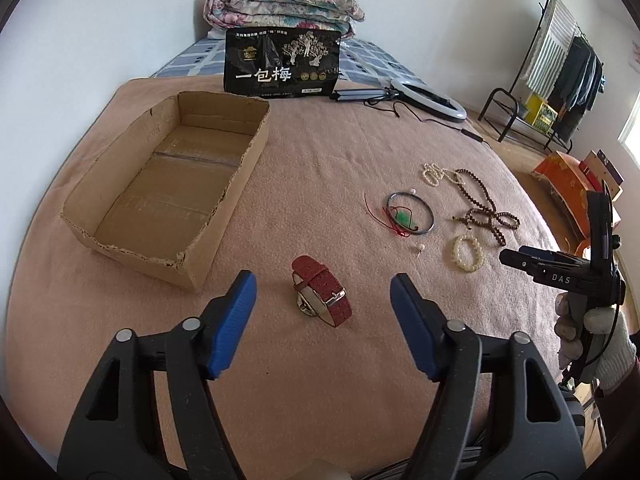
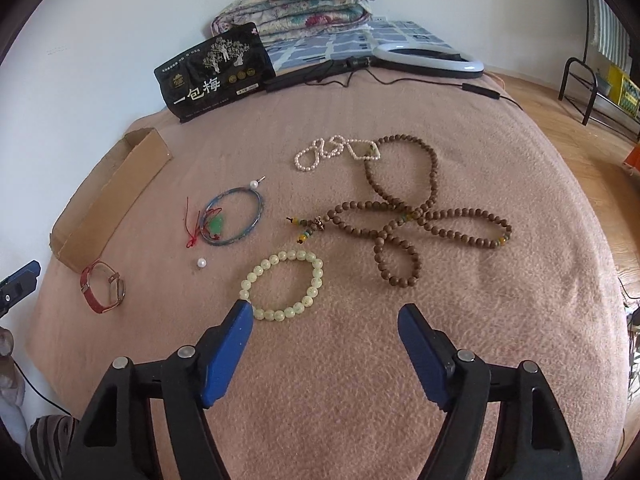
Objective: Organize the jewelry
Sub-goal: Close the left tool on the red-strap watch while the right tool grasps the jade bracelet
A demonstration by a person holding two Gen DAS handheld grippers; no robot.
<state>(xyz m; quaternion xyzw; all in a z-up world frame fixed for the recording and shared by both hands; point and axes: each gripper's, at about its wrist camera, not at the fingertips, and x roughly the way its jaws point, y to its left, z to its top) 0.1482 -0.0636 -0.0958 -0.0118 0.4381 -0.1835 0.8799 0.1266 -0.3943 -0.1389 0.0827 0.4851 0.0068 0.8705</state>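
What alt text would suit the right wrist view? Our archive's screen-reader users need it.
The open right gripper hovers over a pink blanket, its left fingertip by a pale green bead bracelet. Beyond lie a brown bead necklace, a white pearl strand, a blue bangle and a red watch beside a cardboard box.

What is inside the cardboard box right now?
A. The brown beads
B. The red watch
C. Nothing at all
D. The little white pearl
C. The cardboard box shows only its bare bottom, while the red watch, the brown beads and the little white pearl all lie outside it on the pink blanket.
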